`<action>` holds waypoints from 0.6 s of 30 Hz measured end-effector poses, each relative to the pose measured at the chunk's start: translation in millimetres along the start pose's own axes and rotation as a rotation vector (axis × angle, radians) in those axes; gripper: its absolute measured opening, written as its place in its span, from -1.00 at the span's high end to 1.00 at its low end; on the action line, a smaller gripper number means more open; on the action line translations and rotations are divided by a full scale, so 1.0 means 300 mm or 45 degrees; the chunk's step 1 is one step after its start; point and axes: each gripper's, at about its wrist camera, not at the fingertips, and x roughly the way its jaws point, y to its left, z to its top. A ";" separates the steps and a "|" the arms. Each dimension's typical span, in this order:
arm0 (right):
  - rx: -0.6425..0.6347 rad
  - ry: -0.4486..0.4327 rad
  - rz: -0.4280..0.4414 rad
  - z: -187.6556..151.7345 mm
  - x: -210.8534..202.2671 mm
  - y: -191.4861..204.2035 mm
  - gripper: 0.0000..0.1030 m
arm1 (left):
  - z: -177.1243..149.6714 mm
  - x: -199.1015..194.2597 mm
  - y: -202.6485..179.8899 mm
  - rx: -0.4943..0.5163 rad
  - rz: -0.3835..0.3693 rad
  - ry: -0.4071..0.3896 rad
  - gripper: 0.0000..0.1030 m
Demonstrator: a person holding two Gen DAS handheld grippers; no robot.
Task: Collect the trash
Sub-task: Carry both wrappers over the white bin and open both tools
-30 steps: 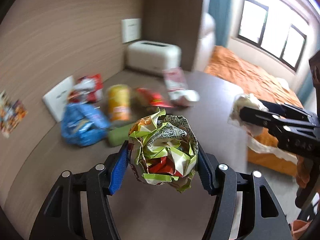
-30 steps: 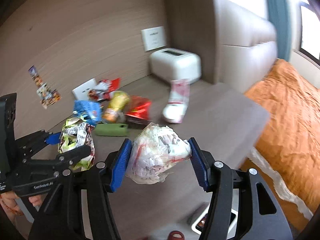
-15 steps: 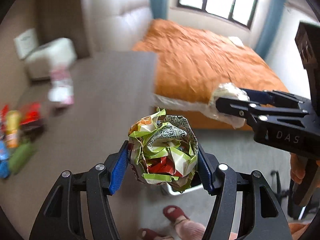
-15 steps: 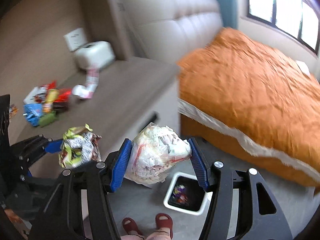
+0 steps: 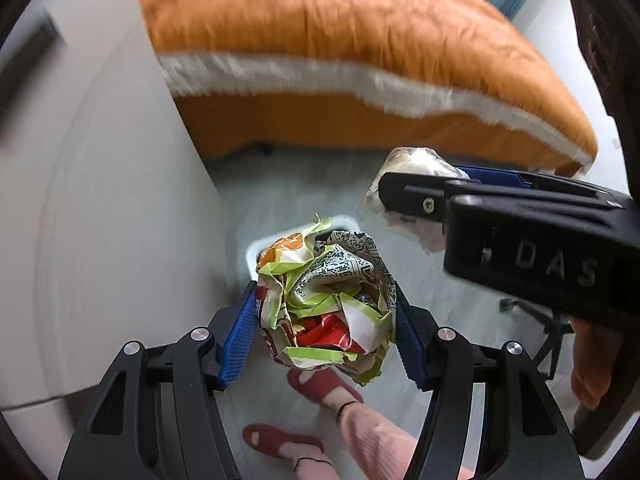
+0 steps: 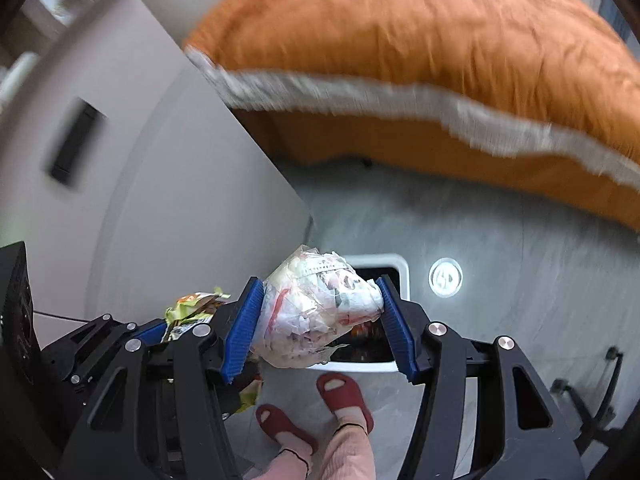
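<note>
The left gripper (image 5: 325, 316) is clamping a crumpled green-and-red wrapper (image 5: 326, 304) above the white bin (image 6: 394, 266); the right gripper (image 6: 320, 320) is squeezing a clear bag of paper scraps (image 6: 316, 312) over the bin's opening, beside the orange bed (image 6: 440, 60).

A downward view along the left gripper (image 5: 326, 334), whose two blue-padded fingers (image 5: 239, 344) clamp a crumpled wrapper ball (image 5: 326, 304) of lime green, white, red and orange paper with black print. Directly behind the ball, partly hidden by it, is the white rim of a trash bin (image 5: 256, 248) standing on a grey floor (image 5: 288, 196). At right, the right gripper (image 5: 416, 196) reaches in from the side, black with raised letters "DAS", pinching a whitish crumpled plastic wad (image 5: 412, 168). Below are two feet in red slippers (image 5: 320, 386) and pink trouser legs. Across the top lies a blurred bed with an orange cover (image 5: 340, 32) edged in white.
</note>
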 end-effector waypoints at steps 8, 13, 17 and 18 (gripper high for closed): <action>0.013 0.139 -0.021 -0.067 0.403 -0.107 -0.15 | -0.040 0.416 0.043 0.001 0.008 0.112 -0.21; 0.013 0.176 -0.077 -0.078 0.536 -0.158 -0.92 | -0.057 0.565 0.081 -0.046 0.006 0.158 -0.90; 0.001 0.194 -0.110 -0.077 0.559 -0.168 -0.92 | -0.058 0.587 0.090 -0.055 0.023 0.173 -0.90; -0.009 0.197 -0.112 -0.072 0.554 -0.161 -0.92 | -0.049 0.580 0.085 -0.058 0.024 0.168 -0.90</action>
